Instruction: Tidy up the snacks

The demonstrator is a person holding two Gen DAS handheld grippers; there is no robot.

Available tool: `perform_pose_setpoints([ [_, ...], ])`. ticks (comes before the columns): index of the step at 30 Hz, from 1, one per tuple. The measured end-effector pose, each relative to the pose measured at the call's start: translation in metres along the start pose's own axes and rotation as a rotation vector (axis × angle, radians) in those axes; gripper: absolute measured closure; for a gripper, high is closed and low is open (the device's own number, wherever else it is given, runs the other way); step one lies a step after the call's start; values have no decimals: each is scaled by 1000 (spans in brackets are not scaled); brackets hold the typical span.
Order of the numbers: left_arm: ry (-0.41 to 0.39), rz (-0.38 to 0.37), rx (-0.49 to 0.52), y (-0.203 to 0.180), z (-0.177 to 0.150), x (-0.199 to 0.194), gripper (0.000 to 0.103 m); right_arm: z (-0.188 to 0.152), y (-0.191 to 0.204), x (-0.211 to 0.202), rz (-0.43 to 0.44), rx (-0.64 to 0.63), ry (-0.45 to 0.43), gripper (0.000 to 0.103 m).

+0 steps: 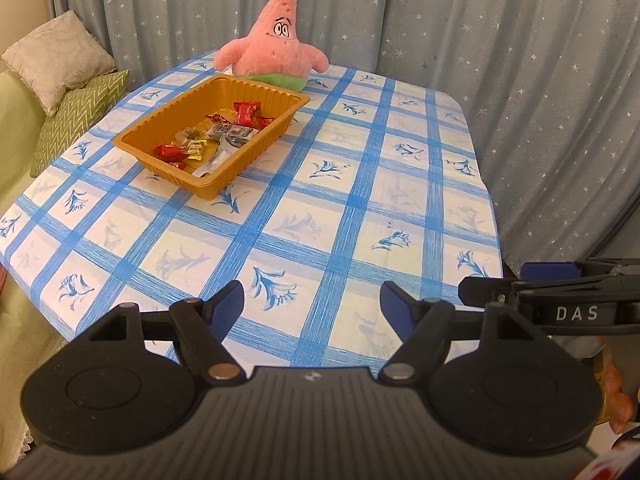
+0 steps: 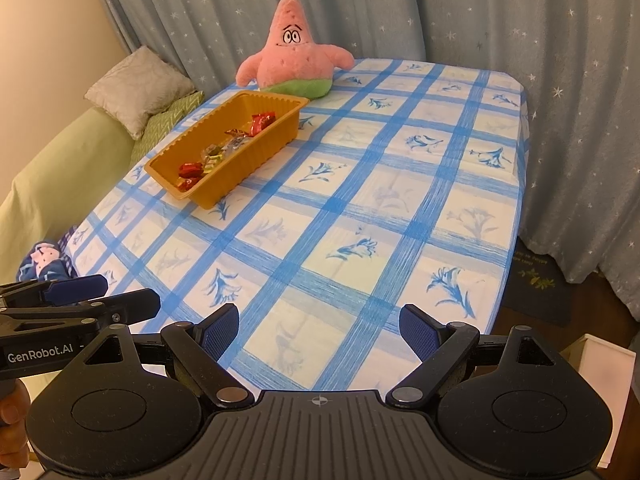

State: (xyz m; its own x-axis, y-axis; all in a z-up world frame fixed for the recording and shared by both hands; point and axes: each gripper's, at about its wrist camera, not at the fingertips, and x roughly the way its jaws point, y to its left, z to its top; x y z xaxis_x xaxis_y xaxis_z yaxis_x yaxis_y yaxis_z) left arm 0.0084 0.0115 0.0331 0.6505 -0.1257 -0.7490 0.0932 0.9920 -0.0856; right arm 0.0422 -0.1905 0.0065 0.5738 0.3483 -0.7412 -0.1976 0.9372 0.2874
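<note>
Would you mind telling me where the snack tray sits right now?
In both views the tray sits at the table's far left, just in front of the pink plush, snacks inside.

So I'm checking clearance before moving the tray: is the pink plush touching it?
Cannot tell. In both wrist views the tray's far rim overlaps the plush's green base, hiding any gap.

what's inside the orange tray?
The orange tray holds a loose pile of wrapped snacks: red, yellow and silver-grey packets. Its near wall hides the lowest pieces, and whatever lies under the pile cannot be seen.
</note>
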Motion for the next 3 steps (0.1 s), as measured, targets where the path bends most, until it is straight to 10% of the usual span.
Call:
perform_pose_setpoints([
  [3,8,1,-2,4,3,4,27,1,2,1,-1,2,4,16],
])
